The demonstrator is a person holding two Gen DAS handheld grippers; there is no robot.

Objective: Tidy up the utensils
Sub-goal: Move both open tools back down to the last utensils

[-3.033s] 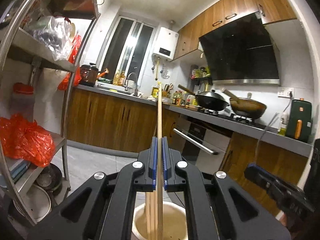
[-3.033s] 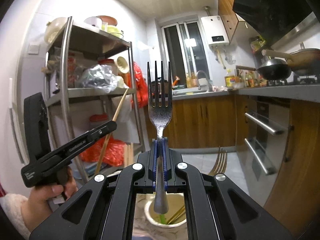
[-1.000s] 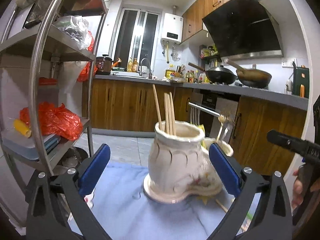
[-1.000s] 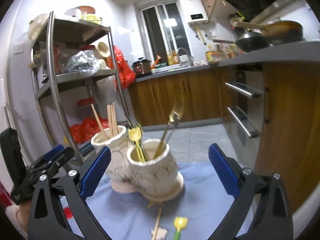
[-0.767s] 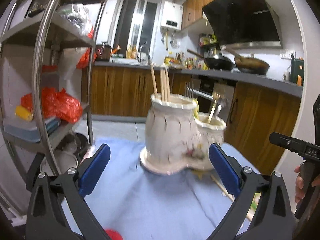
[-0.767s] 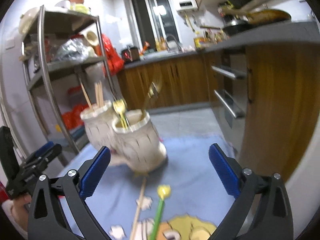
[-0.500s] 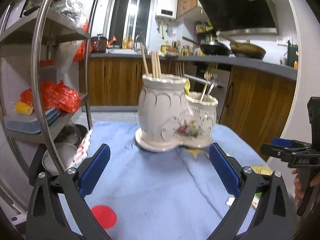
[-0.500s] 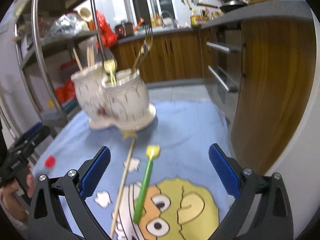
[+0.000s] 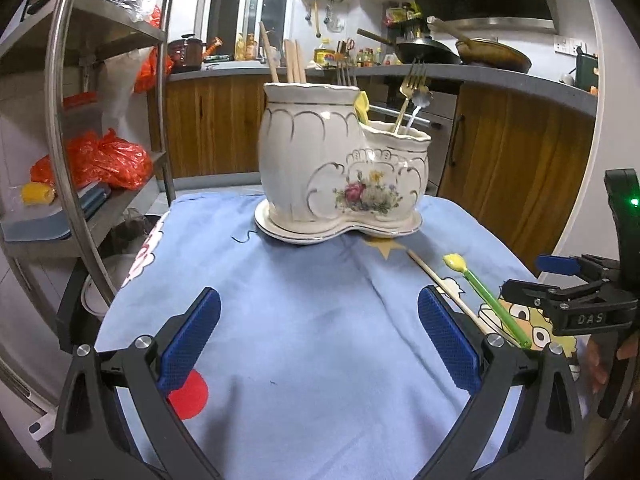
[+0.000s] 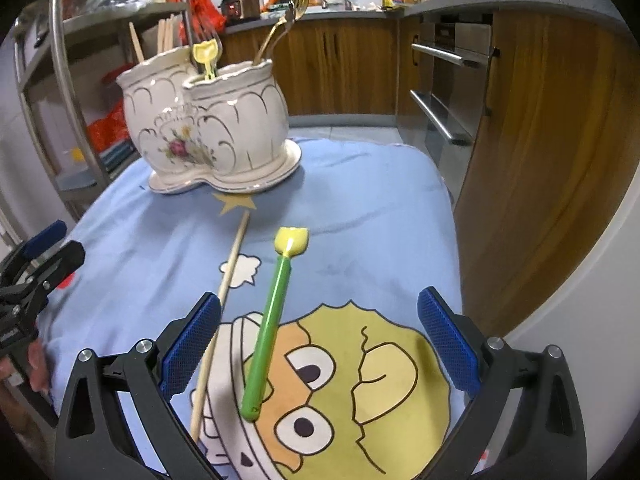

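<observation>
A white two-pot ceramic holder (image 9: 340, 176) (image 10: 212, 128) stands at the far side of the blue cloth. Its taller pot holds wooden chopsticks (image 9: 294, 61); the lower pot holds forks (image 9: 408, 92) and a yellow-headed utensil (image 10: 206, 56). On the cloth lie one wooden chopstick (image 10: 224, 300) and a green-handled utensil with a yellow head (image 10: 272, 320), both between my right gripper's fingers. My right gripper (image 10: 318, 340) is open and empty. My left gripper (image 9: 318, 338) is open and empty above bare cloth, well short of the holder.
A steel shelf rack (image 9: 76, 128) with red bags stands left of the table. Wooden cabinets (image 10: 532, 140) and an oven with bar handles (image 10: 436, 80) run close along the right edge. The cloth (image 9: 304, 304) carries a cartoon print at the near right.
Both grippers let go of the chopsticks and the fork into the holder, opened, and pulled back and down. The right one now hovers over the loose chopstick and green utensil.
</observation>
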